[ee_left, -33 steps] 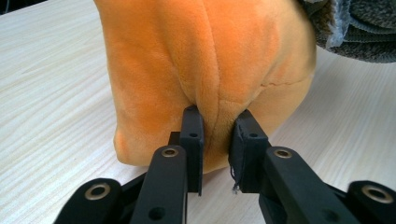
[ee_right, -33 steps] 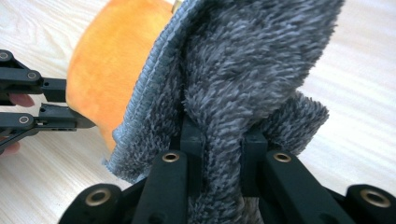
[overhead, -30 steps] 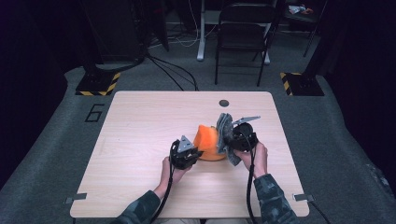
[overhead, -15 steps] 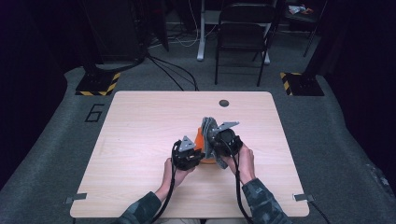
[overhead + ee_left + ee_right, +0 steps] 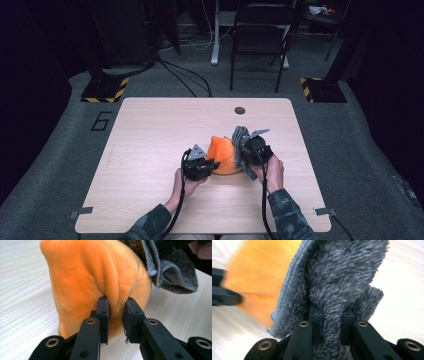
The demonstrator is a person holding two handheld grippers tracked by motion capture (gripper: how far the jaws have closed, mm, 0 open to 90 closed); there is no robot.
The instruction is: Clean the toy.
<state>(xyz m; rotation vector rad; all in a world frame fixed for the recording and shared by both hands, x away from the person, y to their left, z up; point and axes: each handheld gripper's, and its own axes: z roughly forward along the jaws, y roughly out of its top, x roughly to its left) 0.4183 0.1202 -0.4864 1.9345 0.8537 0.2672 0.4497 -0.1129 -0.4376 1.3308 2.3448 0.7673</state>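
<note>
Smooth orange plush toy (image 5: 82, 277), shaggy grey terry cloth (image 5: 337, 272), matt pale wood-grain table (image 5: 150, 130).

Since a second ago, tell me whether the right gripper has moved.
Yes. The right gripper, shut on the grey cloth, has shifted left and toward the person, away from the dark spot on the table.

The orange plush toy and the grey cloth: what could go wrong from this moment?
1. The left gripper pinches only a small fold of the orange plush toy, so the toy may slip free or tip if the wiping pushes hard.
2. The right gripper clamps a bunched fold of the grey cloth; its loose edge hangs close to the left gripper's jaws and might catch there.
</note>
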